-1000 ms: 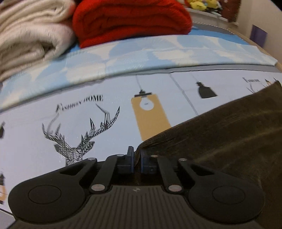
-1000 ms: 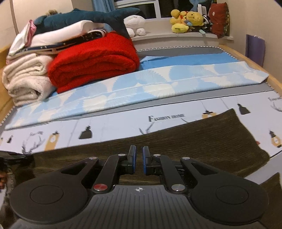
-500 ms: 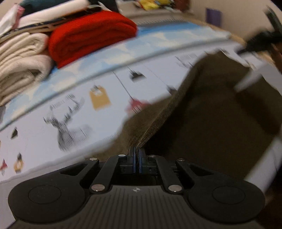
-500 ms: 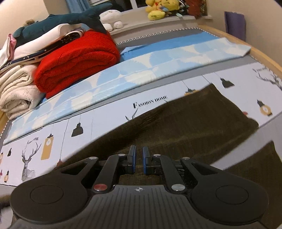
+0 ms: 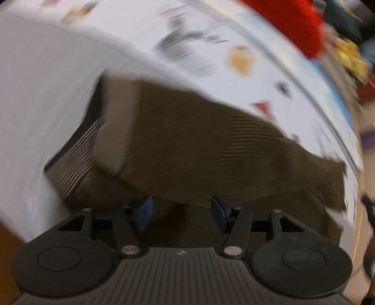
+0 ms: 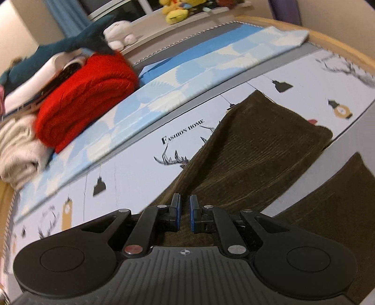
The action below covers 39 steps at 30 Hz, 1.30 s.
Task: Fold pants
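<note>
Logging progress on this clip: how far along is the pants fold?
Partly done: the brown pants already lie doubled over on the printed sheet. In hand: the right gripper is shut on a fabric edge, while the left gripper has just been opening, its pads clear of the cloth below. Left: at least one more fold, likely, and smoothing.

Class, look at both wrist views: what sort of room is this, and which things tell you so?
Most likely a bedroom. The brown pants lie on a printed bedsheet, folded blankets including a red one are stacked alongside, and plush toys sit on the ledge behind.
</note>
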Each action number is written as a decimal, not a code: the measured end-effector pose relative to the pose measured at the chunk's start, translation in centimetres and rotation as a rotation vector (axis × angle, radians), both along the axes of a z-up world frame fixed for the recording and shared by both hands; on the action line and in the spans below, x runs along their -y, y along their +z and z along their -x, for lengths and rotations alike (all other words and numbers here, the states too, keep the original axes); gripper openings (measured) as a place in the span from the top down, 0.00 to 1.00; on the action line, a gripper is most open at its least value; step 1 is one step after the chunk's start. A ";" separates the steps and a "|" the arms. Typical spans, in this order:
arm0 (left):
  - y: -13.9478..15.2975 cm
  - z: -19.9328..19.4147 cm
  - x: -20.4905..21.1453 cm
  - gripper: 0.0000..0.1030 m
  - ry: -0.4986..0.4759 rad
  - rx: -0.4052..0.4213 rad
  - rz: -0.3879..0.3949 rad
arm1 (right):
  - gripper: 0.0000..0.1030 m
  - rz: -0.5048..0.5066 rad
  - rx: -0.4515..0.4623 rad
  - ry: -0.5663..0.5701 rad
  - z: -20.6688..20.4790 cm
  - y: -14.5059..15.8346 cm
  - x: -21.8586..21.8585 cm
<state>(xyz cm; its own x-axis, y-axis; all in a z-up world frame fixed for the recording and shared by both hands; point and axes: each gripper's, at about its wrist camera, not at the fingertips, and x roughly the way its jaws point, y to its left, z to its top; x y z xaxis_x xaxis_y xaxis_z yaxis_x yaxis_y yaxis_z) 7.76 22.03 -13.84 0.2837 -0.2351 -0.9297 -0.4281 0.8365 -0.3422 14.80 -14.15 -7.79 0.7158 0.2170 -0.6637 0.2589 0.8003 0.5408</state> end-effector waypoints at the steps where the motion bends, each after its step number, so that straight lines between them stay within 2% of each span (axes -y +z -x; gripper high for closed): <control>1: -0.9 0.0 -0.7 0.41 0.038 -0.014 0.027 | 0.93 -0.015 0.002 -0.009 -0.2 -0.2 0.3; 3: -2.7 -0.3 -1.5 0.37 0.083 -0.039 0.072 | 0.93 -0.046 0.007 -0.024 -0.9 -0.6 0.9; 6: -4.2 -0.6 -2.2 0.37 0.161 -0.066 0.094 | 0.92 -0.108 0.011 -0.048 -2.2 -1.3 1.7; 9: -3.9 -1.5 -3.5 0.37 0.243 -0.038 0.048 | 0.92 -0.173 0.005 -0.063 -4.0 -2.4 2.3; 10: -3.8 -1.7 -4.0 0.37 0.268 -0.032 0.026 | 0.87 -0.187 -0.002 -0.067 -4.8 -3.0 2.4; 12: -3.3 -1.9 -4.7 0.48 0.313 -0.001 -0.005 | 0.74 -0.198 -0.023 -0.073 -6.3 -4.1 2.4; 13: -2.8 -2.0 -5.1 0.58 0.324 0.024 -0.019 | 0.68 -0.199 -0.037 -0.075 -7.1 -4.7 2.3; 14: -2.2 -2.2 -5.2 0.64 0.325 0.054 -0.042 | 0.68 -0.201 -0.049 -0.080 -7.7 -5.3 2.3; 16: -0.9 -2.4 -5.2 0.68 0.316 0.115 -0.084 | 0.67 -0.215 -0.070 -0.096 -9.2 -6.7 2.1; 18: 0.1 -2.6 -5.2 0.68 0.313 0.160 -0.104 | 0.67 -0.233 -0.079 -0.099 -10.6 -7.8 1.9; 20: 0.4 -2.9 -5.3 0.67 0.327 0.172 -0.096 | 0.67 -0.242 -0.082 -0.105 -11.8 -8.8 1.7; 24: -0.1 -3.6 -5.4 0.60 0.340 0.126 -0.049 | 0.67 -0.231 -0.114 -0.134 -13.6 -10.7 1.6; 25: -0.2 -3.7 -5.4 0.60 0.337 0.119 -0.053 | 0.67 -0.229 -0.121 -0.145 -13.9 -11.2 1.7; 27: -0.5 -3.9 -5.3 0.61 0.316 0.111 -0.068 | 0.79 -0.219 -0.130 -0.162 -14.0 -11.9 1.8; 28: -0.7 -3.9 -5.3 0.67 0.310 0.111 -0.073 | 0.94 -0.211 -0.129 -0.167 -13.9 -12.0 1.8; 32: -0.2 -3.6 -6.0 0.80 0.307 0.152 -0.051 | 0.97 -0.215 -0.059 -0.162 -13.0 -10.5 2.6; 35: 0.8 -3.5 -6.0 0.83 0.290 0.197 -0.050 | 0.97 -0.216 -0.001 -0.157 -11.3 -8.0 3.6; 39: 2.3 -2.6 -5.7 0.85 0.253 0.250 -0.038 | 0.97 -0.212 0.076 -0.157 -7.0 -4.3 5.7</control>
<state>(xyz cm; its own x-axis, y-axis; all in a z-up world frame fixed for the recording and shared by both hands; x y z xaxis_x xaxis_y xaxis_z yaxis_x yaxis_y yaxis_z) 10.36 27.77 -11.58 0.5485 -0.0947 -0.8308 -0.5300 0.7291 -0.4330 21.76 -19.83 -12.07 0.7976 0.2274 -0.5587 0.3235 0.6205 0.7144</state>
